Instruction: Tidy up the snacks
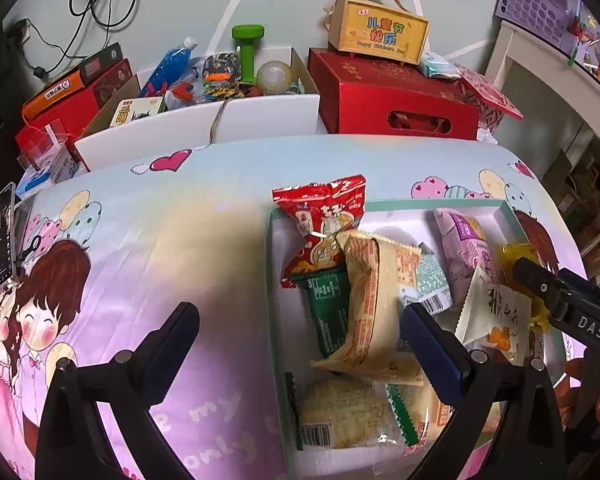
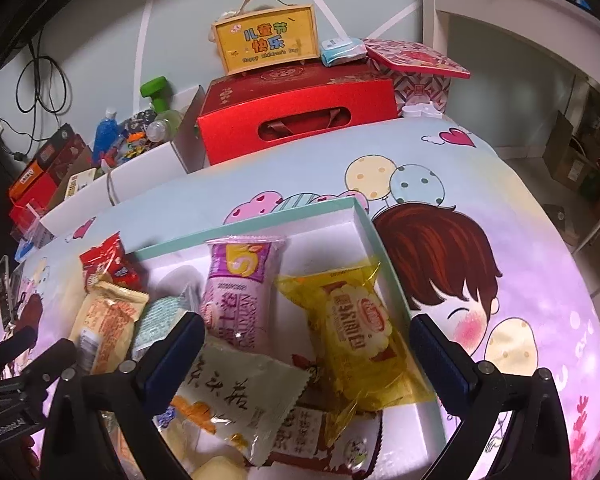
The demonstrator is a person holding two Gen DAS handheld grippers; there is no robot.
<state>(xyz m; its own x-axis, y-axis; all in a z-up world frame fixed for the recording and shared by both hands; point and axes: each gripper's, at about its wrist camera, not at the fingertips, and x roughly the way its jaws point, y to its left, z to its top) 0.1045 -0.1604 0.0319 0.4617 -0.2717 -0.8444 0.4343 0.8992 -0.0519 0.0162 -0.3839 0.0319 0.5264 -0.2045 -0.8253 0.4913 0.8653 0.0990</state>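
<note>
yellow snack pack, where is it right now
In the right wrist view the yellow pack lies in the tray by its right wall, beside the purple pack.

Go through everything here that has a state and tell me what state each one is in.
Left gripper: jaws open, empty.
Right gripper: jaws open, empty.
Shallow box: lid off, holding snacks.
Red snack bag: sealed, overhanging the box rim.
Yellow snack packet: sealed, lying in the box.
</note>
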